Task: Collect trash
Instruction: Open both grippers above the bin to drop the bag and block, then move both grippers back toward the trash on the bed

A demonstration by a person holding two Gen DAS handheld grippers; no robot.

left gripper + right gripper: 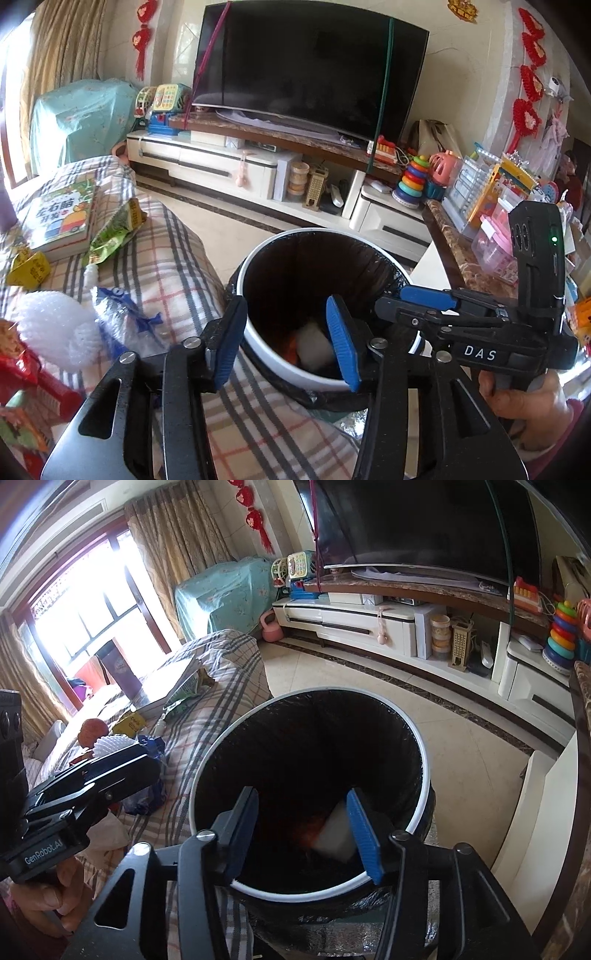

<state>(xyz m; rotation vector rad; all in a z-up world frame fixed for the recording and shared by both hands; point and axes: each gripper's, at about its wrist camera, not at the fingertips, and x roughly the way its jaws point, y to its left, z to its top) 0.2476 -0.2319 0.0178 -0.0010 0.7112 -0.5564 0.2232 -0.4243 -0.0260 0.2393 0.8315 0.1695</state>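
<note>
Fingers on both tools stand about half apart with nothing pinched between them: left gripper [288,343] over the near-left rim, right gripper [301,834] over the near rim, both tilted down into the trash bin [373,254].

Bin: white rim, black liner, on the floor just right of the plaid-covered sofa [173,258]. At the bottom lie a white piece [334,836] and something orange [291,349]; in the right wrist view the white piece sits close behind the right finger, and whether it touches I cannot tell. Judgement: the drop looks done, so confirm both sets of jaws are clear before you lift away.

Remaining trash, all on the sofa left of the bin:
- crumpled clear-and-blue plastic [125,314], nearest the bin
- white foam net [55,328], just left of it
- red wrapper [29,376], near edge
- green snack bag [118,232], farther back, against the book [62,218]
- yellow packet [27,271], far left

Take the nearest first. Pinch soft film at a bunched fold, since flat film will likely slip. Leave the book.
</note>
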